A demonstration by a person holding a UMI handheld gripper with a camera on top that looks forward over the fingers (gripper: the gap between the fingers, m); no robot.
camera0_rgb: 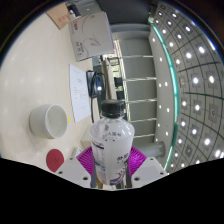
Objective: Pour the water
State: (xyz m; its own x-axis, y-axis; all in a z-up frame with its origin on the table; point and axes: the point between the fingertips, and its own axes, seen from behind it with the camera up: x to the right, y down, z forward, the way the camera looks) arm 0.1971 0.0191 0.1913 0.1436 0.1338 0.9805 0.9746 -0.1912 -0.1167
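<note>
From the gripper's own camera, the tongs [110,165] were clamped on a clear plastic water bottle with a dark cap [110,135], both purple pads [92,160] pressed against its sides. The bottle stood upright between the fingers, lifted over the pale bench [30,70].

On the bench sat a white round cup or bowl [47,121] off to one side of the bottle, and nearer the fingers a small red round thing [55,159], perhaps a lid or cup. Some white sheets of paper [88,38] lay toward the bench's far edge.

I judged the pour had not begun: the cap looked to be on, and it would need to come off first. To do it well, the holder should keep the squeeze firm but gentle on the soft plastic, bring the neck over the white vessel, then tilt slowly.

A label wrapped the bottle, but its writing was too small to read, as was the print on the papers.
</note>
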